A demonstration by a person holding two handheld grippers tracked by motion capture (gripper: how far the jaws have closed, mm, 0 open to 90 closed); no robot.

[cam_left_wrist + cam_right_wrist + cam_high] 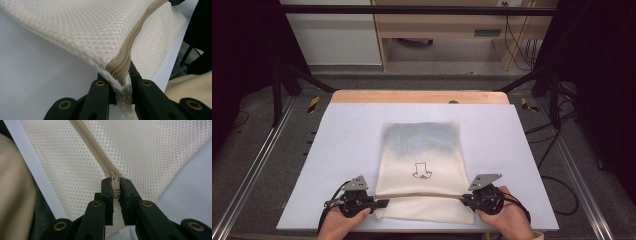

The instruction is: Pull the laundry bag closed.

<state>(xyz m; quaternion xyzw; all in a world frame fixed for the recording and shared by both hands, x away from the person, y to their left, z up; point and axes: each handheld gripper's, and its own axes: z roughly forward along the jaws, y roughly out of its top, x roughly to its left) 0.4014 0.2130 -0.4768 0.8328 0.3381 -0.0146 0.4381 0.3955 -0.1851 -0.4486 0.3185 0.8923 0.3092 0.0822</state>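
mesh bag (422,165) | left gripper (379,203) pinches corner | right gripper (463,198) pinches zipper pull (115,185)

Small black print (422,171) on bag illegible

1. I count one cream mesh zip bag (422,165) lying flat on the table.
2. One beige zipper (100,155) runs across it, with one slider tab (115,185).
3. One small black line drawing (422,171) is printed on it.
4. I see one pale lavender-white tabletop (337,150).
5. Two black two-jaw grippers: left gripper (382,203), right gripper (463,198).
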